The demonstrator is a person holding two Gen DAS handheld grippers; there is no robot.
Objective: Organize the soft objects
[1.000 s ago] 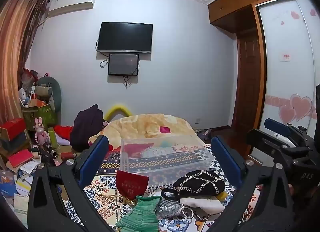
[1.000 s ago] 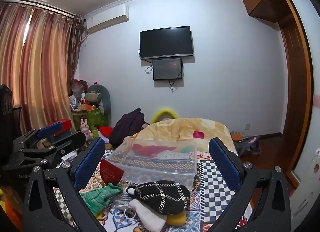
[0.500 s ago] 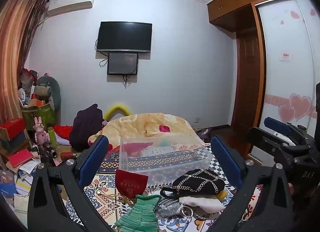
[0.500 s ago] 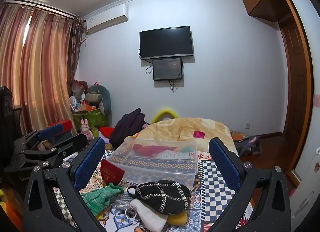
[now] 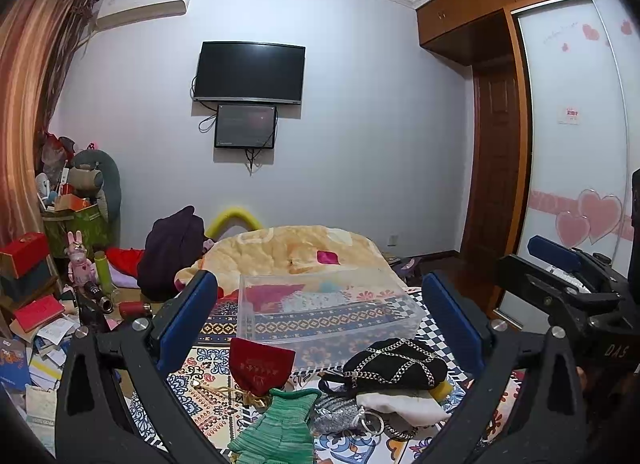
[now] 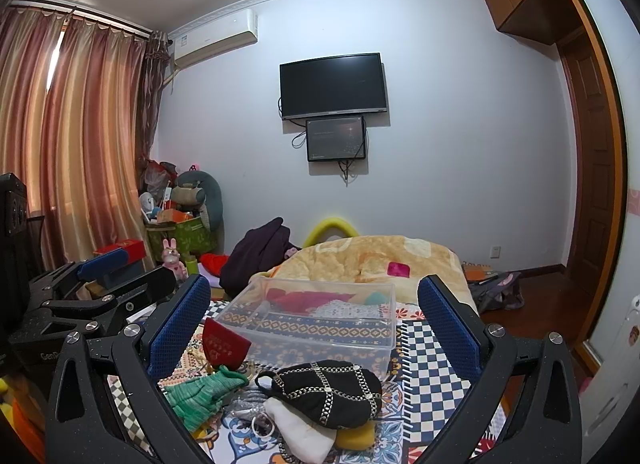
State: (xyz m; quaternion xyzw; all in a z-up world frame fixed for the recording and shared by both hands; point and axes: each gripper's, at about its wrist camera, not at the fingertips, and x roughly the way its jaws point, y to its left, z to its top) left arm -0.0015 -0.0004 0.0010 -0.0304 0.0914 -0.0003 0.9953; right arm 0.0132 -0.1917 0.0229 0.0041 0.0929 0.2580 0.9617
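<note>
My views: even, dim indoor light; daylight glows through curtains (image 6: pixel 72 143); sharp focus; strong fisheye bending, dark vignetted corners.

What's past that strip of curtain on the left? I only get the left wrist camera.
Observer: The right wrist camera shows a wide curtain drawn shut, with daylight glowing through it.
Operator: Is the other gripper holding anything?
Observer: No. The right gripper is open, with its fingers wide apart and nothing between them.
Operator: What's beside mine?
Observer: A tall black box stands beyond the left gripper, on its left.
</note>
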